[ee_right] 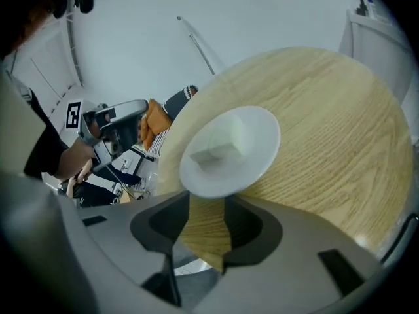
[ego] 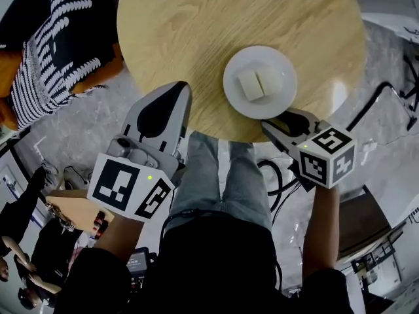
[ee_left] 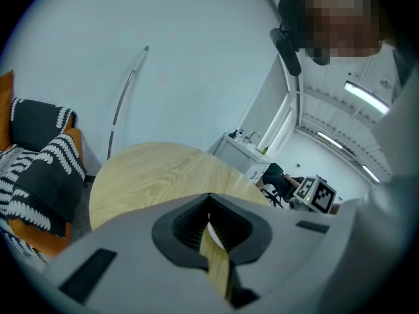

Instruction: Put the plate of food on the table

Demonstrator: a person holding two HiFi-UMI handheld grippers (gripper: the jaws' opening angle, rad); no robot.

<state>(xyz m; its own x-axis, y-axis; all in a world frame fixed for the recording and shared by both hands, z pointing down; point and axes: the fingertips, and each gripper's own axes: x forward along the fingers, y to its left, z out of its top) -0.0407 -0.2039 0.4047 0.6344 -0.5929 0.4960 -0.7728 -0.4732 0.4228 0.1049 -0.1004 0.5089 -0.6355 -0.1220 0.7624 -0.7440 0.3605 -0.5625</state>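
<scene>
R gripper [ego: 278, 124] jaws spread wide, nothing btwn them. Tips sit just beside the plate [ego: 283, 64] rim, prob. not touching (angle poor). White plate rests flat on round wooden table [ego: 190, 25], near its front edge, w/ two pale food blocks [ego: 260, 84] side by side in the middle. L gripper [ego: 178, 91] hovers at table's near-left edge, well apart from plate. Its jaws are pressed together and empty, w/ only a thin slit of wood grain showing in left gripper view.
</scene>
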